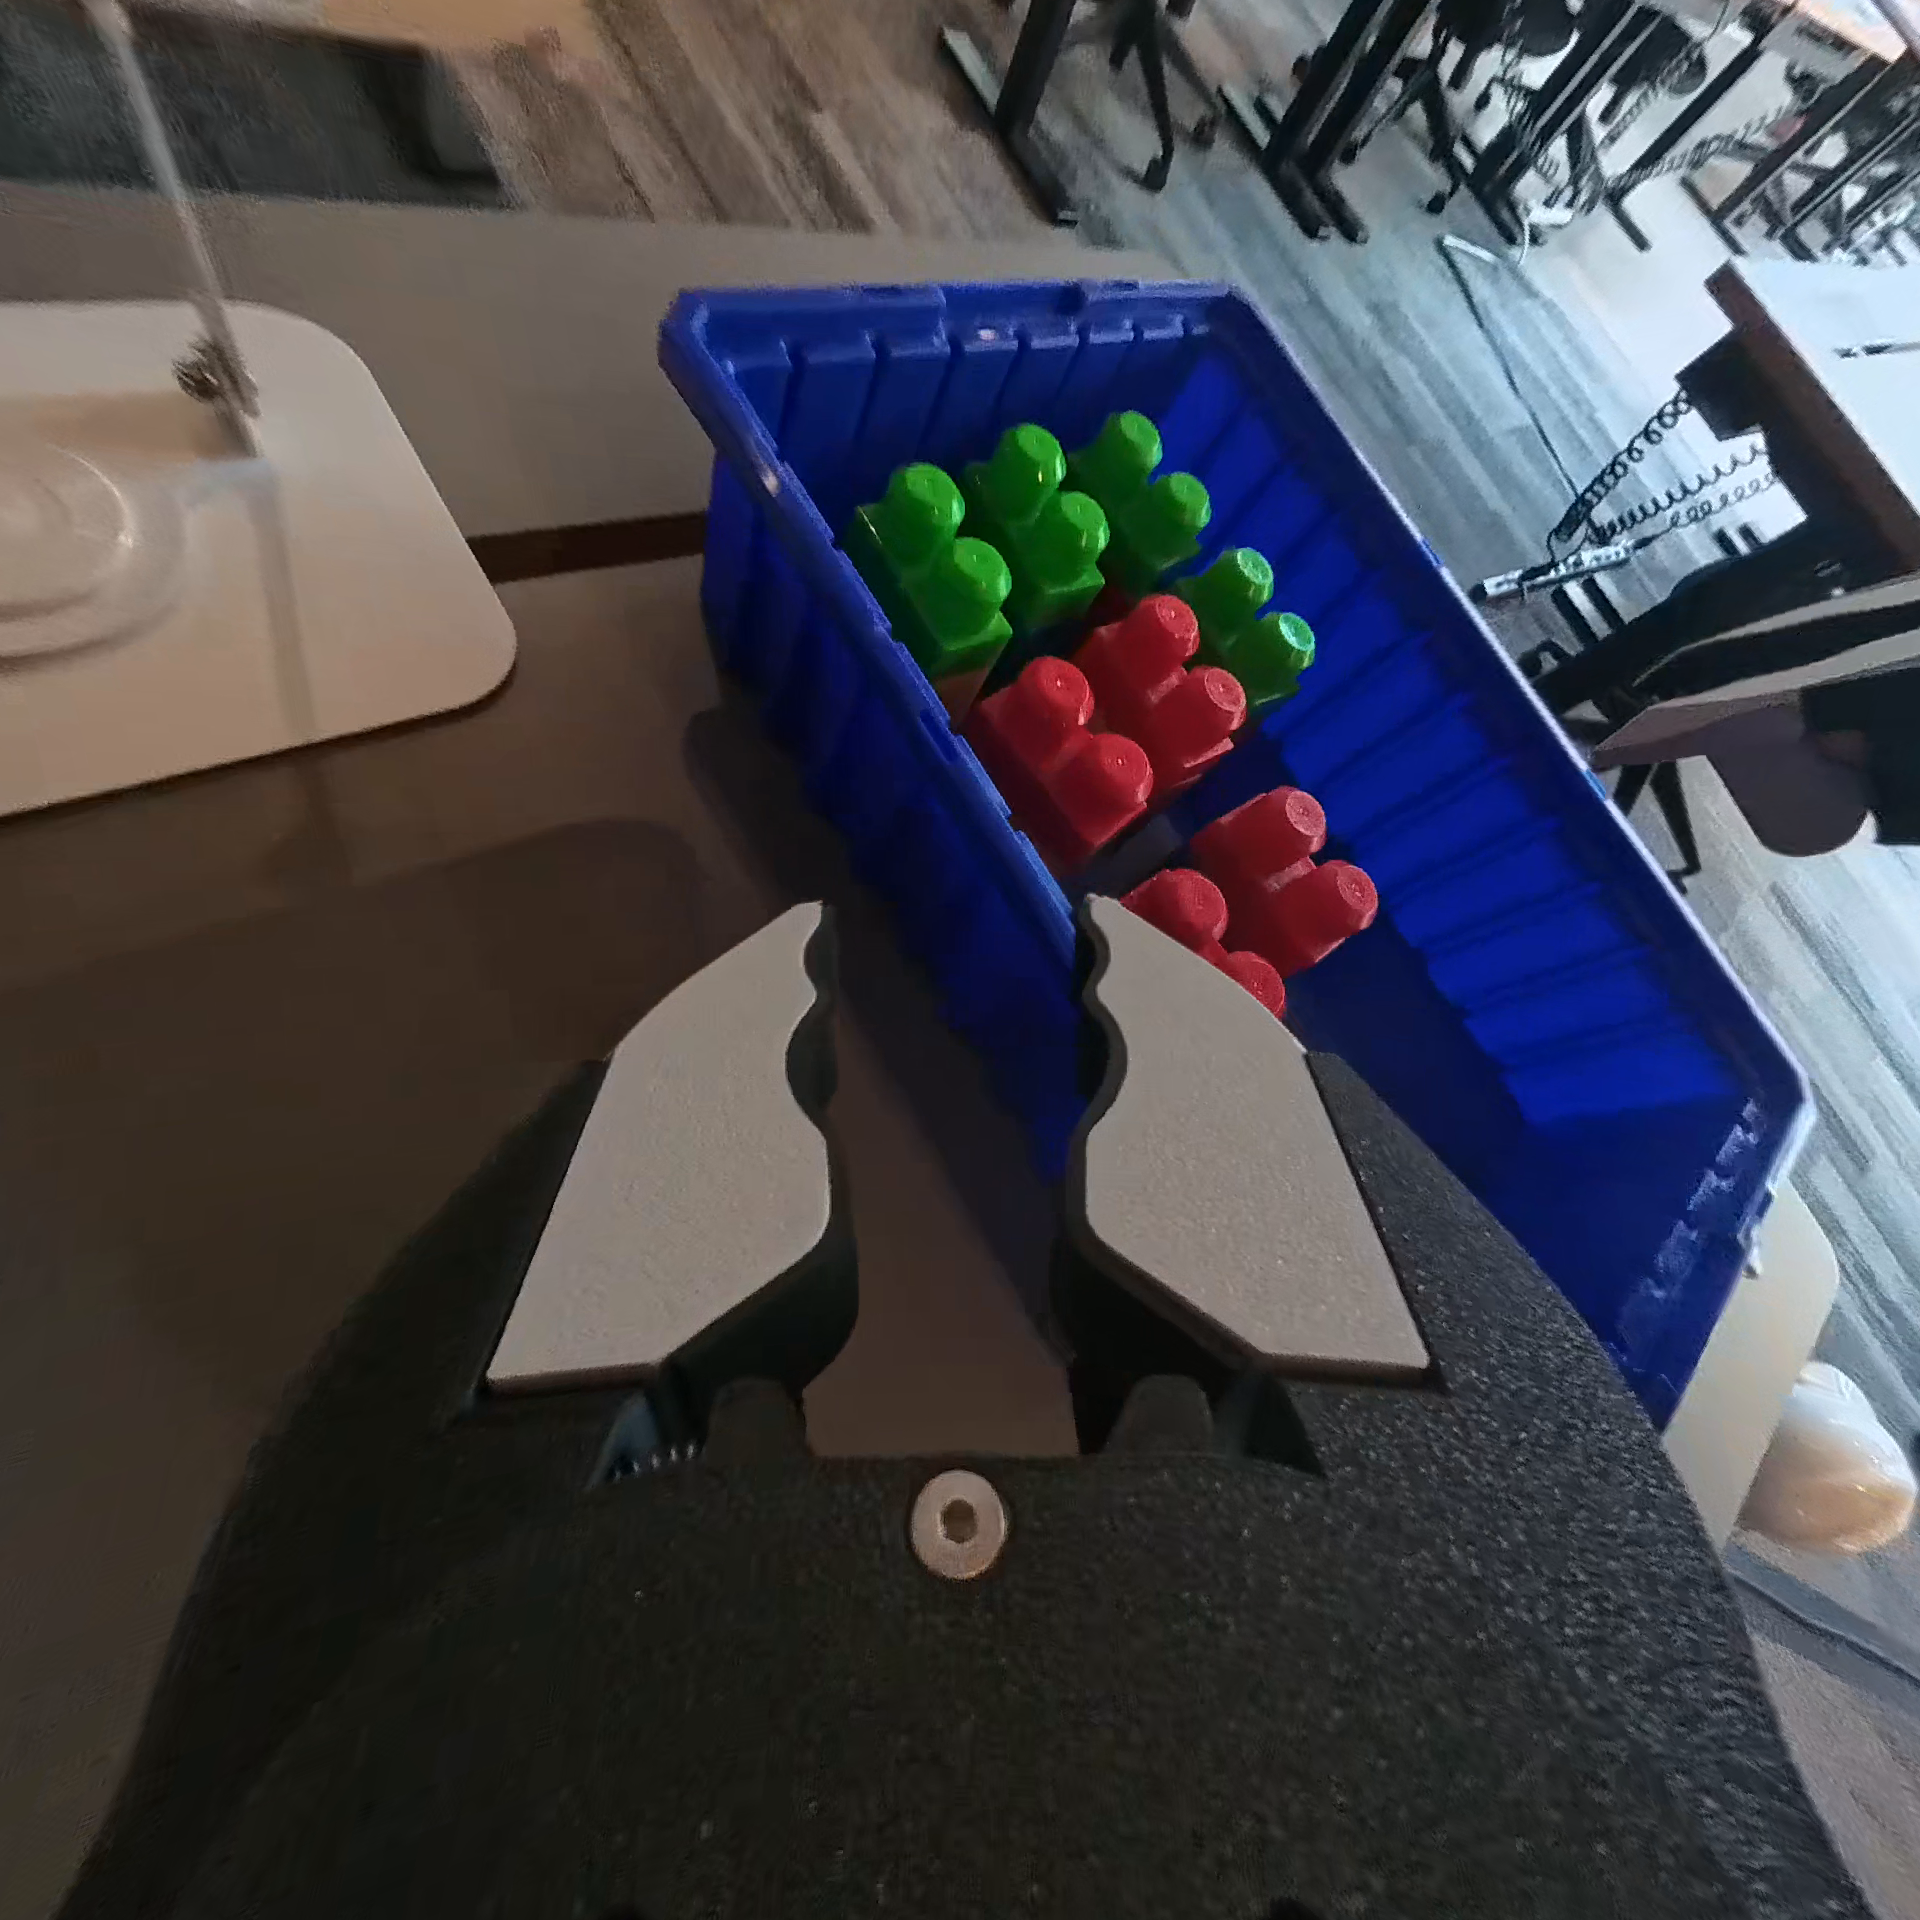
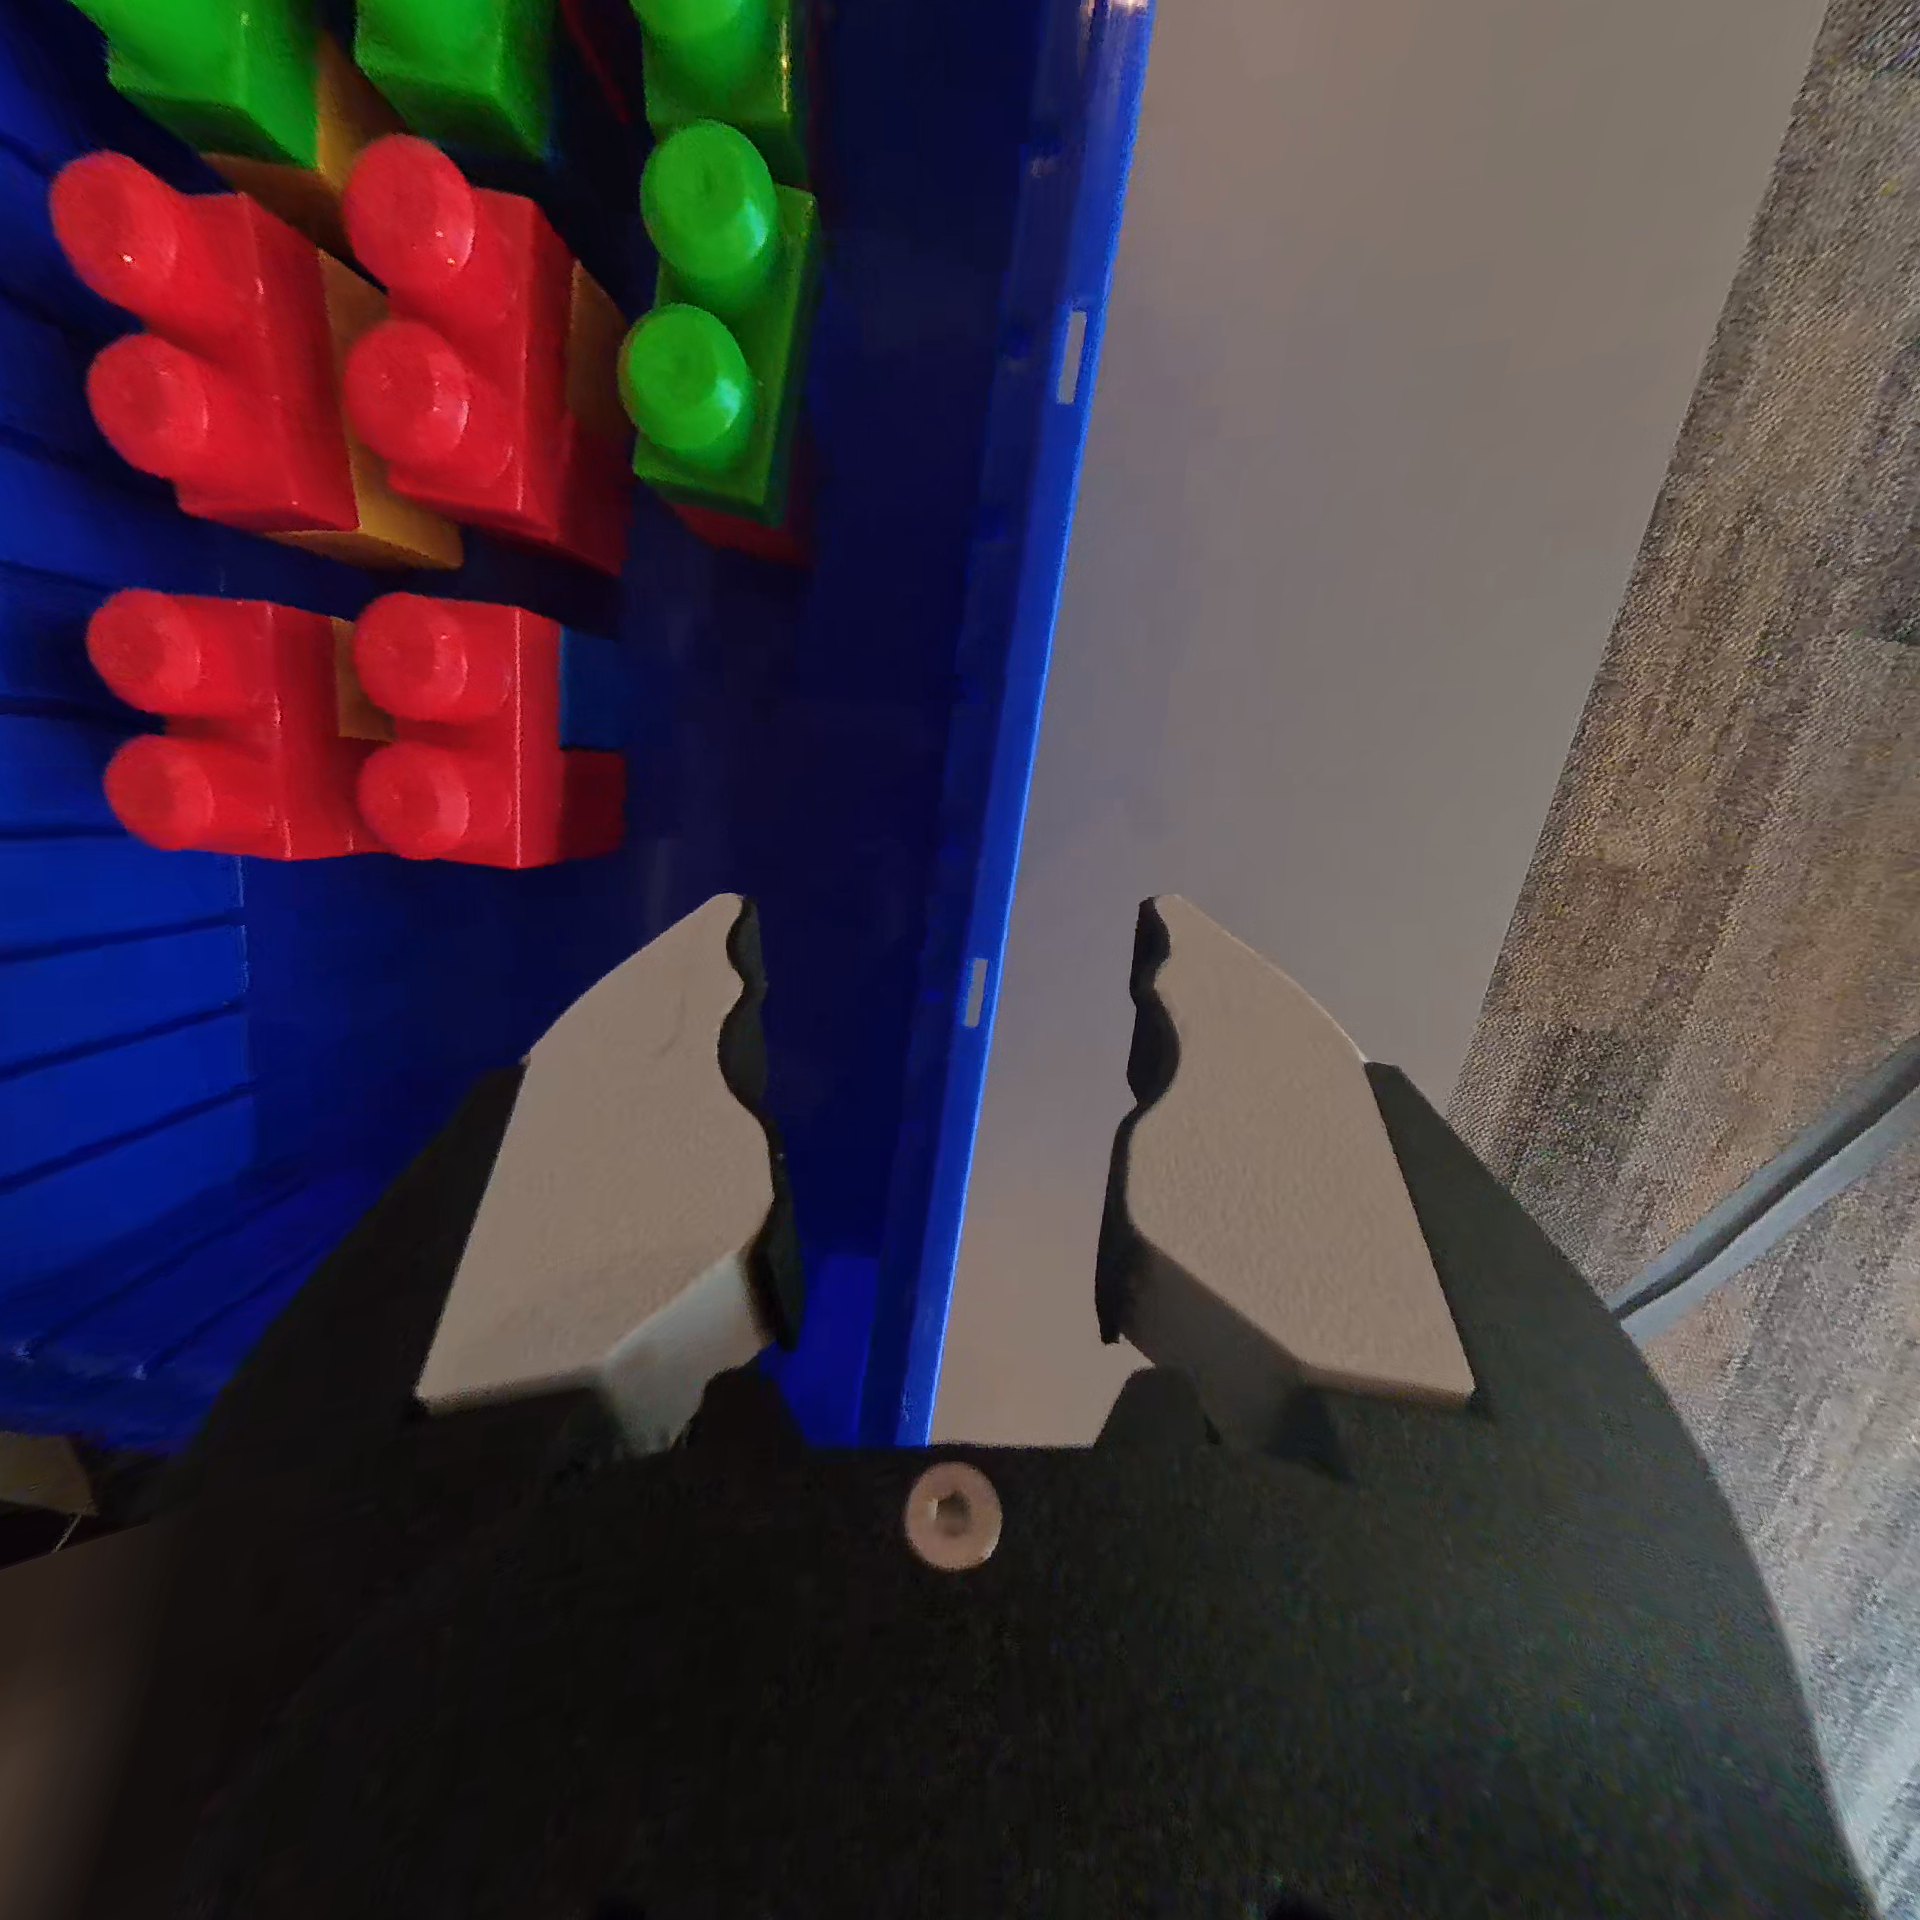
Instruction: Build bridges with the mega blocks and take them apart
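Observation:
A blue bin (image 1: pixel 1538 935) stands on the table and holds several green blocks (image 1: pixel 956 566) and red blocks (image 1: pixel 1070 769) set on orange and blue pieces. My left gripper (image 1: pixel 956 920) is open and empty, its fingers straddling the bin's near wall, one finger over the red blocks. My right gripper (image 2: pixel 945 914) is open and empty, straddling the bin's other long wall (image 2: pixel 997 831). In the right wrist view the red blocks (image 2: pixel 312 717) and green blocks (image 2: pixel 707 322) lie to the left inside the bin (image 2: pixel 125 1091).
A white stand base (image 1: pixel 208 540) with a thin pole sits on the table (image 1: pixel 312 1039) to the left of the bin. Beyond the table edge are carpet (image 2: pixel 1714 727), desks, chair legs and cables (image 1: pixel 1662 499).

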